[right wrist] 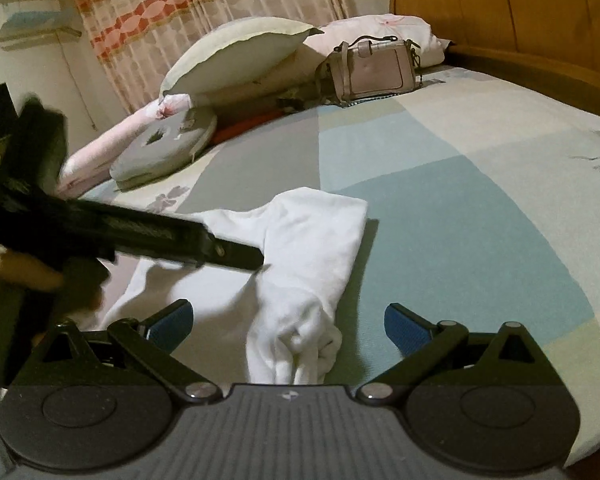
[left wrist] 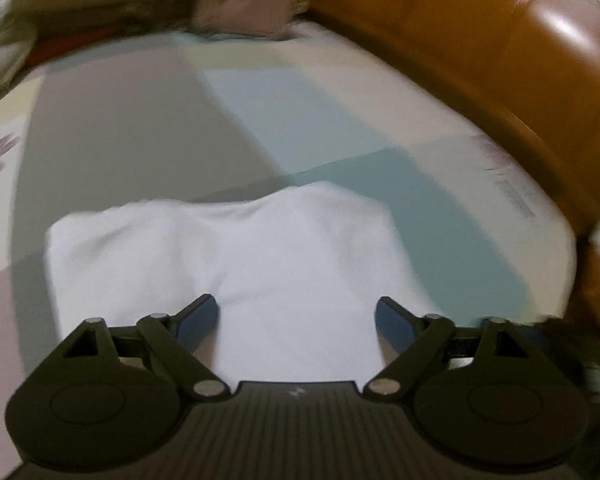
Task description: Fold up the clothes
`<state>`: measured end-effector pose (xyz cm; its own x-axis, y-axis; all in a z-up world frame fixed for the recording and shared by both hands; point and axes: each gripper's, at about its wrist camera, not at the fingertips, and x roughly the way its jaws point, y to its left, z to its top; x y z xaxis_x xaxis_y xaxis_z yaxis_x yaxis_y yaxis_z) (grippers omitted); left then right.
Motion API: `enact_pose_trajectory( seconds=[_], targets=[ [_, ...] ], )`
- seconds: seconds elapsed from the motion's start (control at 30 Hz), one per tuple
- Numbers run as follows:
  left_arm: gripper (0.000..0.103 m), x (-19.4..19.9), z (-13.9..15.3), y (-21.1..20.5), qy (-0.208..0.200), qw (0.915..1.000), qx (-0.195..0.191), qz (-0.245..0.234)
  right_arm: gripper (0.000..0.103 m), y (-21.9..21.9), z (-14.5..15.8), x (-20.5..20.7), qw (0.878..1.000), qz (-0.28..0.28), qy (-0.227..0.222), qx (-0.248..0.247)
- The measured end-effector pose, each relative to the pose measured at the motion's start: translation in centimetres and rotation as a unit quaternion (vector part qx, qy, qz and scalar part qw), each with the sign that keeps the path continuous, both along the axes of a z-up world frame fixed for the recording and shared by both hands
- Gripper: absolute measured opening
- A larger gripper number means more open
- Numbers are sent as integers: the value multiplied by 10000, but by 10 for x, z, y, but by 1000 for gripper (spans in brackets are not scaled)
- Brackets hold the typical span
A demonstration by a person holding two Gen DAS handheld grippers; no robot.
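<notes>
Left wrist view: left gripper [left wrist: 297, 316] has fingers spread wide, grasping nothing, low over the white garment [left wrist: 228, 256], which lies on the bed sheet [left wrist: 340, 128] w/ a wooden headboard [left wrist: 480, 40] behind. Pic is blurry.

Right wrist view: right gripper [right wrist: 288, 326] also spread, holding nothing, above the bunched end of the garment [right wrist: 312, 248]. Cloth is partly doubled over, near end crumpled. Left tool reaches in from the side onto the cloth, prob. to pin or smooth it. Bag [right wrist: 374, 68] and pillow [right wrist: 240, 52] sit well apart at the back.

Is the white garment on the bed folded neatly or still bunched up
Partly folded, not neat. The white garment has one flat doubled panel, but its near end is twisted and bunched on the bedsheet.
</notes>
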<state>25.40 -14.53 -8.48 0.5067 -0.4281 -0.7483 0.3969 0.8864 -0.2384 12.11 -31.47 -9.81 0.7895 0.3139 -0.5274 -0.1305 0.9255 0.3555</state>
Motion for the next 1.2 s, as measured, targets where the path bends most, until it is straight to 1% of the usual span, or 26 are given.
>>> enact_pose_trajectory(
  seconds=[0.13,0.2,0.27,0.33,0.43,0.53,0.57,0.67,0.73,0.83,0.9,0.93,1.07,1.13,1.2],
  targets=[
    [87,-13,28,5,-384,9992,-87,107,103,-5,-1,1,9999,-40,41,147],
    [89,-25,35,7,-441,9989,-43,133,103,-5,-1,2,9998,-56,87,177],
    [93,-35,27,14,-327,9991,-66,267,103,-4,-1,2,9998,-39,81,160],
    [94,-43,19,19,-217,9990,-61,385,103,-3,1,-2,9999,-27,10,111],
    [94,-50,17,18,-207,9988,113,421,103,-2,5,-8,9999,-58,-105,42],
    [94,-57,15,18,-198,9983,287,457,103,1,11,-17,9996,-202,-152,-93],
    [94,-60,19,19,-269,9980,337,460,103,3,14,-19,9995,-244,-159,-149],
    [95,-70,36,28,-617,9949,526,598,103,13,26,-21,9993,-32,-276,-246],
    [96,-74,43,35,-740,9929,611,707,103,22,36,-20,9987,74,-407,-292],
    [96,-79,44,49,-722,9907,689,929,103,36,42,-9,9989,235,-363,-184],
    [96,-83,44,58,-693,9899,662,1042,103,46,37,-3,9988,368,-292,-159],
    [96,-85,44,62,-688,9899,624,1073,103,50,32,0,9987,404,-232,-200],
    [96,-94,44,74,-680,9902,449,1131,103,59,7,5,9967,477,326,-575],
    [96,-95,43,79,-675,9906,360,1133,103,60,8,-7,9961,560,275,-630],
    [96,-96,43,84,-673,9905,251,1170,103,63,12,-13,9952,551,331,-744]
  ],
)
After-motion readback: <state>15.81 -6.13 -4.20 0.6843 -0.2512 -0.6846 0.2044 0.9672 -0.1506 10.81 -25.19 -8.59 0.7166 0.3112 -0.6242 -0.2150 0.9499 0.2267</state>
